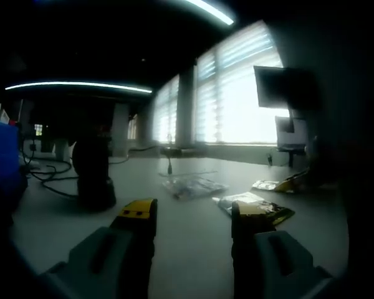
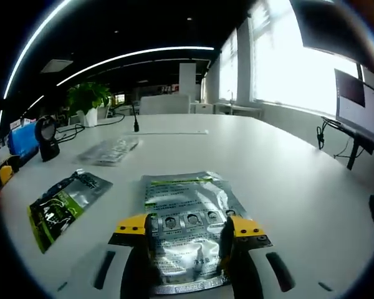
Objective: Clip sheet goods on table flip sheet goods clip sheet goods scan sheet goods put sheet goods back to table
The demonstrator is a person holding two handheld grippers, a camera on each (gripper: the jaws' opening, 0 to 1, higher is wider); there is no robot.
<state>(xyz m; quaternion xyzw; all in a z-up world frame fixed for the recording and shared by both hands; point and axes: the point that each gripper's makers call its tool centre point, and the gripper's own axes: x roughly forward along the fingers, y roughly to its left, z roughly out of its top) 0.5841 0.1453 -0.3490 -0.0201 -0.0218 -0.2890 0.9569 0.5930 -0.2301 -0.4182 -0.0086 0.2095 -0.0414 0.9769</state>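
Observation:
A silver foil packet (image 2: 187,205) lies flat on the white table (image 2: 287,180), printed side up. My right gripper (image 2: 190,225) stands open over its near end, one yellow-tipped jaw along each long edge. To its left lies a green and black packet (image 2: 62,202), and further back a clear packet (image 2: 109,149). My left gripper (image 1: 192,215) hangs open above the table (image 1: 193,249), nothing between its fingers. Ahead of it lie the clear packet (image 1: 190,185), a silver and green packet (image 1: 249,202) and another packet (image 1: 277,185).
A black scanner on a stand (image 1: 93,174) rises at the left, also seen as the scanner (image 2: 47,137) at the table's far left. A blue box (image 1: 3,162) and cables sit beside it. A monitor (image 1: 280,87) stands by bright windows. A plant (image 2: 87,99) is at the back.

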